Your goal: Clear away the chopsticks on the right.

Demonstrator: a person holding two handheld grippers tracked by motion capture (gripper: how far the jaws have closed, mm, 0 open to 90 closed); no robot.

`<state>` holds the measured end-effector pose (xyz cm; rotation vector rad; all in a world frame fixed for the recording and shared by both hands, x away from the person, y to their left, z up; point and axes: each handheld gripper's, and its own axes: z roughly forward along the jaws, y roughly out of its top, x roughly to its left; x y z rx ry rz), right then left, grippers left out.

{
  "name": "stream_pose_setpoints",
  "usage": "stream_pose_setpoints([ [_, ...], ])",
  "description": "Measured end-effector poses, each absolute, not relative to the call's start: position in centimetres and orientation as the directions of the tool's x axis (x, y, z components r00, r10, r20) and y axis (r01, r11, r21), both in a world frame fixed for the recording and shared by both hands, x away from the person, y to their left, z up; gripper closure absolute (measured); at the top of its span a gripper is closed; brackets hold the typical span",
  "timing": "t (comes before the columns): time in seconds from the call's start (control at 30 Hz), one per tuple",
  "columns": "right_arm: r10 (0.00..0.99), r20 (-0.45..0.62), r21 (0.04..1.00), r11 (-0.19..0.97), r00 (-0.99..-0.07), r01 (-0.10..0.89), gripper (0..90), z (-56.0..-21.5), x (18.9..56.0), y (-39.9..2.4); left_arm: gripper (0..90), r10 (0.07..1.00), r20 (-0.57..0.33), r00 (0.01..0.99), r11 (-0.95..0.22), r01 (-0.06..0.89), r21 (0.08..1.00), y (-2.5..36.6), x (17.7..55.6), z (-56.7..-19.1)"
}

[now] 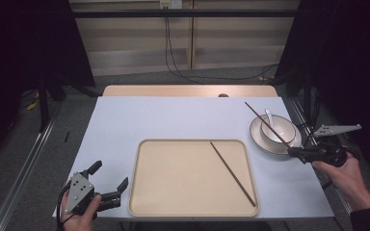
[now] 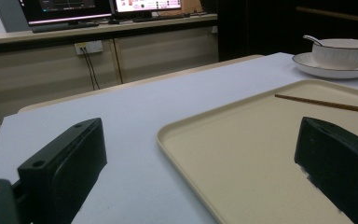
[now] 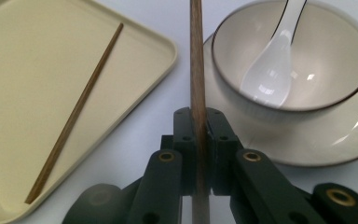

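**Second chopstick held above the bowl, tray to its lower left**

The right gripper [image 1: 298,153], at the right edge of the high view, pinches a chopstick [image 1: 266,124] whose long axis runs up-left over the bowl [image 1: 278,130] and spoon [image 1: 269,117]. Its mate [image 1: 233,173] lies diagonally on the tray [image 1: 144,192], lower left of the held one, so the right hand is far nearer. The left gripper [image 1: 110,182], lower left, stands spread and empty beside the tray's near corner. No readable writing or brand.
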<state>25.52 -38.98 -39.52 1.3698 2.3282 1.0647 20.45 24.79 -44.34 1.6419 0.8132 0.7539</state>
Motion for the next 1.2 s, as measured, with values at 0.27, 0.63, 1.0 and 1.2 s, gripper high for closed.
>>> stream_pose_setpoints([
  [0.27,0.838,0.234,0.678,0.223,-0.493,0.701,84.9,-40.4,22.7,-36.1,2.1,0.823,0.073,0.563,-0.171,0.123,0.978,24.8,20.5,-44.3],
  [0.63,0.813,0.318,0.684,0.160,-0.488,0.712,84.9,-41.7,21.4,-31.8,2.1,0.820,0.070,0.568,-0.168,0.121,0.978,24.8,20.6,-44.3],
  [1.0,0.804,0.368,0.649,0.137,-0.466,0.748,84.9,-43.2,20.4,-28.0,2.1,0.824,0.068,0.562,-0.163,0.120,0.979,24.8,20.5,-44.3],
  [1.2,0.816,0.366,0.610,0.153,-0.447,0.778,84.9,-45.0,20.4,-26.2,2.1,0.822,0.076,0.565,-0.171,0.117,0.978,24.8,20.6,-44.3],
])
